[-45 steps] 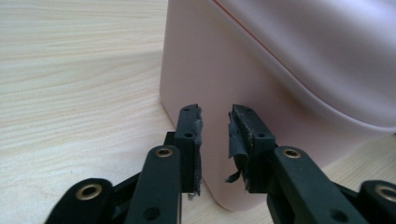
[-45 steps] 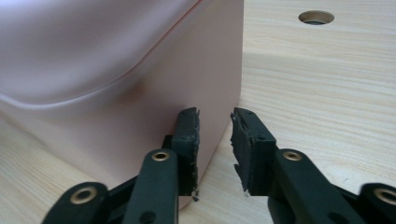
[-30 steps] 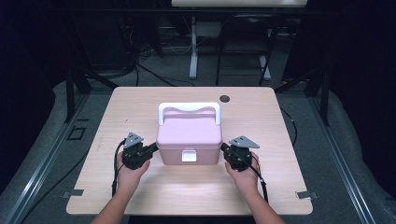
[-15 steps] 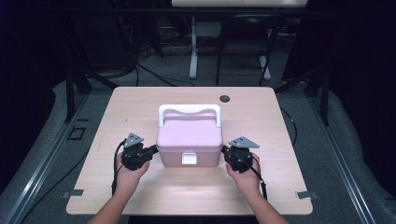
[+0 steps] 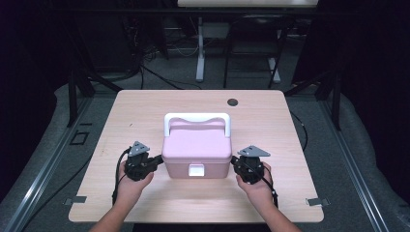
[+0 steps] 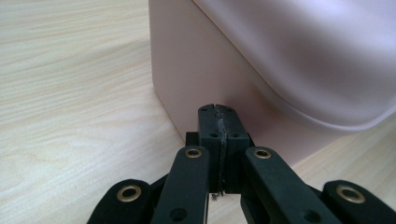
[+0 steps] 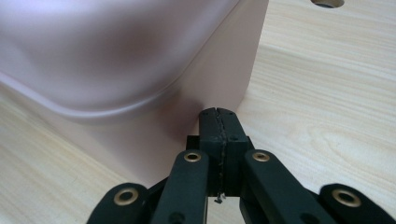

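A pink plastic box with a white handle and a white front latch stands near the middle of the wooden table. My left gripper is at the box's left side, shut with nothing between its jaws. In the left gripper view its tips press against the pink side wall low down. My right gripper mirrors it at the box's right side, also shut and empty. Its tips touch the pink wall below the lid's rim.
A dark round cable hole sits at the table's back right. Metal brackets mark the front corners. Desk legs and cables stand on the grey floor behind the table.
The box and both grippers have shifted slightly toward the front of the table together.
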### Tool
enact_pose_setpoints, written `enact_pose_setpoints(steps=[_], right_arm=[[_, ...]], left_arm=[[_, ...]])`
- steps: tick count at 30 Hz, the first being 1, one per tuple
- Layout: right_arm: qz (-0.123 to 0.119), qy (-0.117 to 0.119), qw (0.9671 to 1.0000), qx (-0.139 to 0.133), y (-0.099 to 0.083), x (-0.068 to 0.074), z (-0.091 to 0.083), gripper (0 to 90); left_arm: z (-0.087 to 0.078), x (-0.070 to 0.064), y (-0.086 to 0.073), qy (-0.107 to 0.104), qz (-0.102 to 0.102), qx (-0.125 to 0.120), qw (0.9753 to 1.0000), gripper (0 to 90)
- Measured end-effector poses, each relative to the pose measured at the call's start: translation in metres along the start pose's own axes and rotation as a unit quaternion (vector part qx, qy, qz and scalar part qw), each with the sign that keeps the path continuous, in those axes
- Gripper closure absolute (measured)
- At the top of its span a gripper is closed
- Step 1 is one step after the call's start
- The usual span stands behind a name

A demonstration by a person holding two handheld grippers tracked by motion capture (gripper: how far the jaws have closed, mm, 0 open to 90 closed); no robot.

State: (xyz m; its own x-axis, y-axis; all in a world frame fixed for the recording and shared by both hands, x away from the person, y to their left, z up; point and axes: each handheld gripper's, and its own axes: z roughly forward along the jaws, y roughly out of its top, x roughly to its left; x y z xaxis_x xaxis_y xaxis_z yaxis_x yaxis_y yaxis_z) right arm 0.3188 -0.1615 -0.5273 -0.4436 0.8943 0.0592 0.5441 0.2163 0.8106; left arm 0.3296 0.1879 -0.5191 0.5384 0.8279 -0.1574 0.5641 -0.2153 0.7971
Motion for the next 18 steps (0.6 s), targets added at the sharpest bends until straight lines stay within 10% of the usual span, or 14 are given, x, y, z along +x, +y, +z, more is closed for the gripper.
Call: enact_pose_setpoints(steps=[18], right_arm=[[-0.022,0.015,0.9996,0.013,-0.014,0.01,-0.024,89.8]], left_arm=[[-0.021,-0.012,-0.016,-0.027,0.013,0.016,0.9994,90.0]])
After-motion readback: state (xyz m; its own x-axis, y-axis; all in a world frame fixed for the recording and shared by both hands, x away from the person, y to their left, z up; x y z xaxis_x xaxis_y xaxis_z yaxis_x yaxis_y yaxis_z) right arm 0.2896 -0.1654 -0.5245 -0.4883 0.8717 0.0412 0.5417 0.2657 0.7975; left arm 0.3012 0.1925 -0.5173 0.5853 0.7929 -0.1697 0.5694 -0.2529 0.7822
